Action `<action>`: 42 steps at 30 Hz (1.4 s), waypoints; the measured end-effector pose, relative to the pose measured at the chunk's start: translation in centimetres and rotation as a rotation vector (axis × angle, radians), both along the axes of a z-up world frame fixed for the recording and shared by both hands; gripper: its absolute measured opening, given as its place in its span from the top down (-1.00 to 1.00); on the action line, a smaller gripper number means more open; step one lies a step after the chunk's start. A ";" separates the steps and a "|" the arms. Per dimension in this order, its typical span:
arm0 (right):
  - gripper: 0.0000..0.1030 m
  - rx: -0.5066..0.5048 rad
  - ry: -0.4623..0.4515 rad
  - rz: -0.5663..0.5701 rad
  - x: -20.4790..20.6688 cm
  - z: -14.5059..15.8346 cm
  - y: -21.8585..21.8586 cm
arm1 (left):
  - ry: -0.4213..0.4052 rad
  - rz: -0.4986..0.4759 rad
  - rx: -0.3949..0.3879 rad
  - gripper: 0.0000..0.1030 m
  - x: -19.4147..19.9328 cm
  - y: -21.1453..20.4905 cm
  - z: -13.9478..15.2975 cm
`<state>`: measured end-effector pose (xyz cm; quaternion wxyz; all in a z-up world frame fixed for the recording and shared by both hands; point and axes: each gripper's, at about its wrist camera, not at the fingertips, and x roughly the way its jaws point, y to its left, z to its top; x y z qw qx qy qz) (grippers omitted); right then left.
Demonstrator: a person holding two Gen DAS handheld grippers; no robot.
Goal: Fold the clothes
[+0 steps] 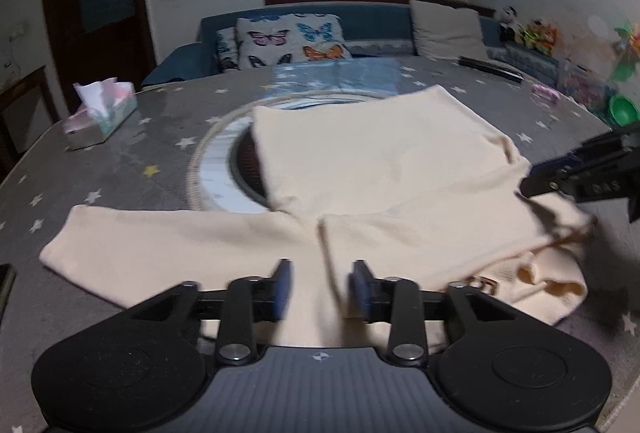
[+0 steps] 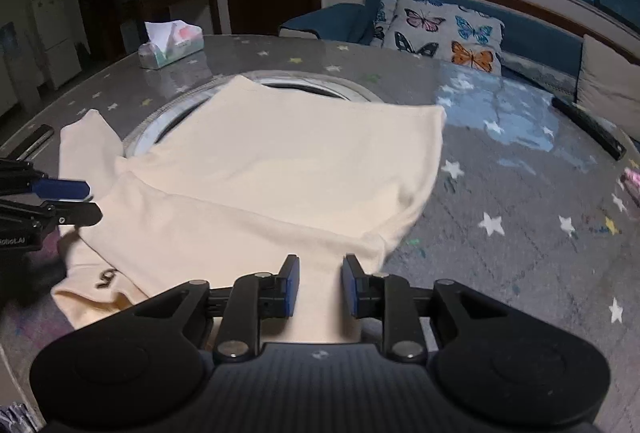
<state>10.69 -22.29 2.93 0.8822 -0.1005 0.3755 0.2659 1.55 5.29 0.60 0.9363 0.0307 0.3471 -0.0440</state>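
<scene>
A cream long-sleeved top (image 1: 380, 169) lies on the round grey star-patterned table (image 1: 132, 153), its body partly folded and one sleeve (image 1: 168, 245) stretched out to the left. My left gripper (image 1: 320, 289) is open, its blue pads either side of the cloth at the near edge. In the right wrist view the same top (image 2: 280, 161) lies spread out, and my right gripper (image 2: 320, 285) is open over its near edge. Each gripper shows in the other's view, the right one (image 1: 536, 177) at the garment's right edge, the left one (image 2: 76, 197) at its left.
A tissue box (image 1: 100, 113) stands at the table's far left. A round inset ring (image 1: 216, 161) lies under the top. A dark remote (image 2: 588, 129) and toys (image 1: 616, 105) sit at the far right. A blue sofa with butterfly cushions (image 1: 288, 41) is behind the table.
</scene>
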 end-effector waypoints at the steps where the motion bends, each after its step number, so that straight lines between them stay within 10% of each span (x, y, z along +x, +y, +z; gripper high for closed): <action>1: 0.40 0.000 -0.006 0.006 -0.1 0.2 0.2 | -0.002 0.017 -0.001 0.07 0.0 0.5 0.1; 18: 0.35 -0.023 -0.007 0.208 -0.8 -0.9 11.2 | 0.009 0.455 -0.040 -0.24 2.3 13.9 0.0; 31: 0.36 -0.022 -0.040 0.356 -3.3 0.5 14.5 | 0.012 0.523 -0.084 -0.20 3.3 17.4 -0.7; 38: 0.36 -0.031 -0.030 0.377 -4.4 -0.3 14.6 | 0.000 0.506 -0.114 0.88 4.0 17.4 -0.3; 42: 0.36 0.006 -0.050 0.326 -4.3 1.1 12.4 | -0.073 0.460 -0.098 0.90 3.5 15.7 2.0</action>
